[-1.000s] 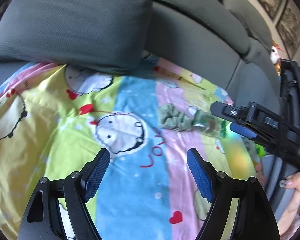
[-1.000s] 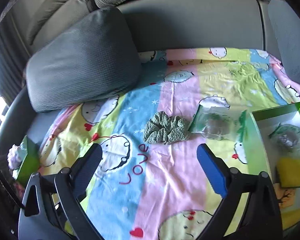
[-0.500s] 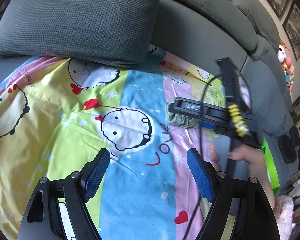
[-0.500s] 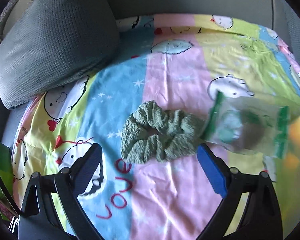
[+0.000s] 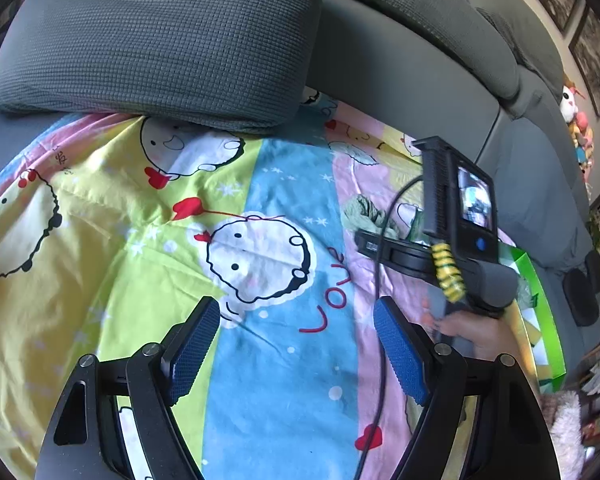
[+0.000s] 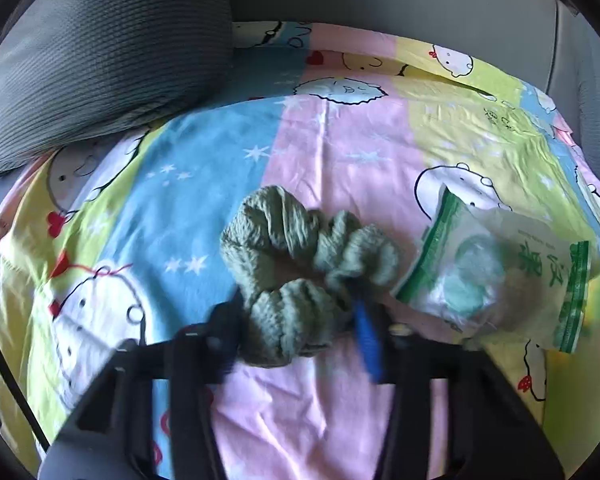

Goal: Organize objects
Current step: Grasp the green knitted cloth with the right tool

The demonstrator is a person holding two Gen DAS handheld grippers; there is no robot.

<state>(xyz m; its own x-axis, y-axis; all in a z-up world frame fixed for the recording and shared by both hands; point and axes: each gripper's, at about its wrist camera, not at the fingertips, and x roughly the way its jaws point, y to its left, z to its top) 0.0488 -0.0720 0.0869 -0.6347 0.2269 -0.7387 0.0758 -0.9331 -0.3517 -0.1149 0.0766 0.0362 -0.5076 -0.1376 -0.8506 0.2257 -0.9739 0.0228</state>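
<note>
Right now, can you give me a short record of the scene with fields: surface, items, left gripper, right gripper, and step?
surface: cartoon sheet spread over a grey sofa, pillow at its back left
items: green scrunchie; clear bag just right of it, green print
left gripper: open, nothing between its fingers, above the sheet
right gripper: down at the scrunchie, fingers closing on its near edge
step: grasping the scrunchie, not yet lifted

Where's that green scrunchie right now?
In the right wrist view the green scrunchie lies mid-frame on the cartoon sheet, left of the clear packet, its near edge between the right gripper's closing jaws.
</note>
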